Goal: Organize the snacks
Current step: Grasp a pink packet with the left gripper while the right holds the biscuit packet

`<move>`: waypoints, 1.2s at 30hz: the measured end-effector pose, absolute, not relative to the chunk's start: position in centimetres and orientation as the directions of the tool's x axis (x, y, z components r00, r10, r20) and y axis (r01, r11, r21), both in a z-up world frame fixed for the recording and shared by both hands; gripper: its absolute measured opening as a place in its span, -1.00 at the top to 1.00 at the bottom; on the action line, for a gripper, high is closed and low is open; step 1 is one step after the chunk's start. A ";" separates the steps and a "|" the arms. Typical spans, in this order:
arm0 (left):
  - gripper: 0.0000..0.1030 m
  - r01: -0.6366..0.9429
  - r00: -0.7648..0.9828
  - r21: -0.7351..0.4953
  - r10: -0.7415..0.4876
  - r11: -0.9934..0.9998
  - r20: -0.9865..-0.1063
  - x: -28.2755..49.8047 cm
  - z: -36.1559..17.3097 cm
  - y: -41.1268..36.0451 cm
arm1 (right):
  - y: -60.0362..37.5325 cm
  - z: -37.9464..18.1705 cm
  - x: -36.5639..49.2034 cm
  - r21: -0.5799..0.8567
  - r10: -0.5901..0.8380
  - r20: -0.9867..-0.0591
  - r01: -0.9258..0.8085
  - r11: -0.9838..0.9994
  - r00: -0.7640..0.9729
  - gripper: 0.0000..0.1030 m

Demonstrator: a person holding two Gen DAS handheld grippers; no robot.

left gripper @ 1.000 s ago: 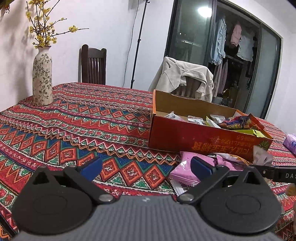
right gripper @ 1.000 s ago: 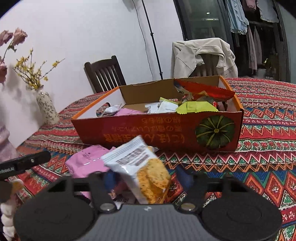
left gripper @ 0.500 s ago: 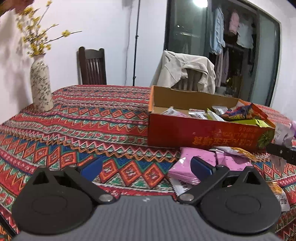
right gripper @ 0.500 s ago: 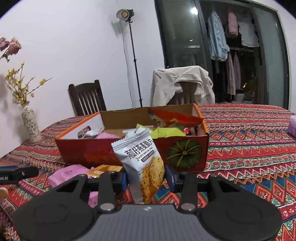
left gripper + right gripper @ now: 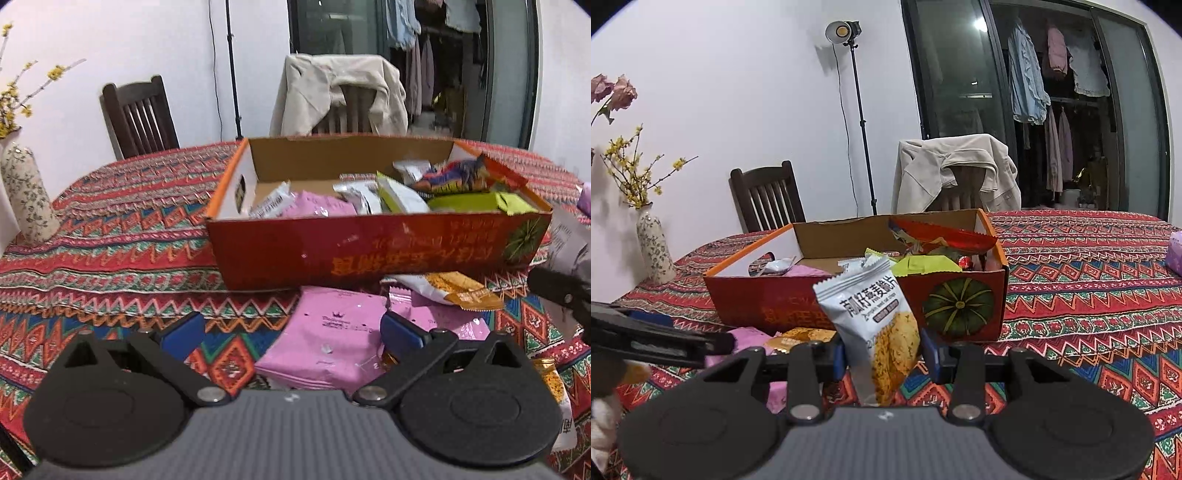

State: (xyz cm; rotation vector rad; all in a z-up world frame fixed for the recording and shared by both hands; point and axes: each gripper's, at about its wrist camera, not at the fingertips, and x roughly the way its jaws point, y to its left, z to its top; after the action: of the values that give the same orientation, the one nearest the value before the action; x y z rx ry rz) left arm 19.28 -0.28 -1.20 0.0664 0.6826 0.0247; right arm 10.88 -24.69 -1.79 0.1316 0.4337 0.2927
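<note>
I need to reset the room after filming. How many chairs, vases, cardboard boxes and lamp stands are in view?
chairs: 2
vase: 1
cardboard box: 1
lamp stand: 1
Total: 5

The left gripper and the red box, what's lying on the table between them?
In the left wrist view, pink packets and an orange-and-white packet lie on the tablecloth between the open left gripper and the red box.
</note>
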 end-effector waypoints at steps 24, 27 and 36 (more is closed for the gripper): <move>-0.22 0.070 0.788 -0.016 -0.065 0.997 -0.612 20.1 -2.6 -0.6 | -24.2 -2.1 11.2 0.167 0.310 -0.423 -0.262 0.950 0.851 0.22; -0.22 0.063 0.793 -0.031 -0.069 0.998 -0.605 20.0 -2.6 -0.3 | -24.2 -2.1 11.2 0.167 0.311 -0.426 -0.264 0.950 0.850 0.22; -0.22 0.058 0.836 -0.061 -0.081 0.996 -0.543 18.8 -1.6 0.4 | -24.2 -2.1 11.2 0.167 0.313 -0.424 -0.267 0.949 0.850 0.22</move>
State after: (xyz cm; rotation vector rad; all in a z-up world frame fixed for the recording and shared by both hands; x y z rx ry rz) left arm 18.82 0.40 -1.61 -0.0425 0.5767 -0.0736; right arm 11.18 -24.19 -2.13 0.1031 0.4634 0.3062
